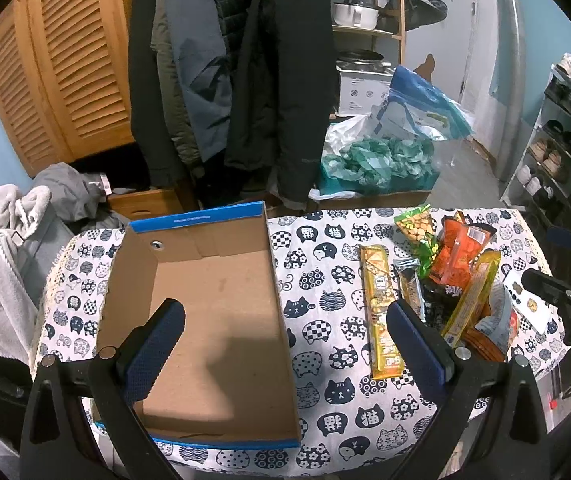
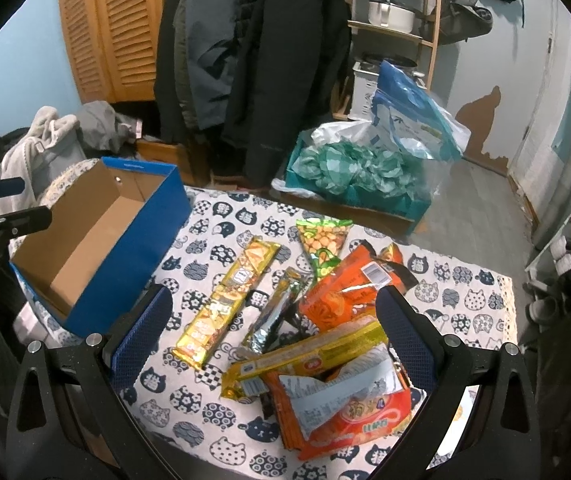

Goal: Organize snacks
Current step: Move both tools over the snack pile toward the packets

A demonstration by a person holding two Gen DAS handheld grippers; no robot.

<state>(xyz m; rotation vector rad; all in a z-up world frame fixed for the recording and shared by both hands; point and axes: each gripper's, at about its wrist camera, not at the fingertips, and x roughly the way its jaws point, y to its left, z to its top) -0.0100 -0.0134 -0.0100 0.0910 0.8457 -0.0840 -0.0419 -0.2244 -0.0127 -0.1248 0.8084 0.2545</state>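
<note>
Currently the left gripper [image 1: 285, 336] hangs above the open cardboard box [image 1: 213, 320], its jaws spread wide with nothing between them. The box, blue on the outside and bare inside, sits on the left part of the table [image 1: 325, 420], which is covered by a cat-print cloth. Just right of the box lies a long yellow snack bar [image 1: 377, 312], and beside it a slimmer silver-ended bar [image 1: 409, 284].

The right gripper [image 2: 273, 332] hovers over the snack pile, jaws equally wide apart and gripping nothing. Beneath it sit a yellow packet [image 2: 309, 360] lying across an orange bag [image 2: 345, 408], with another orange bag [image 2: 345, 292] further back and a green peanut packet [image 2: 321, 240] at the far edge of the heap (the print on most wrappers is too small to read). The long yellow bar [image 2: 229, 300] lies between the pile and the box [image 2: 97, 248], apart from both. Coats [image 2: 253, 60] hang behind the table.
</note>
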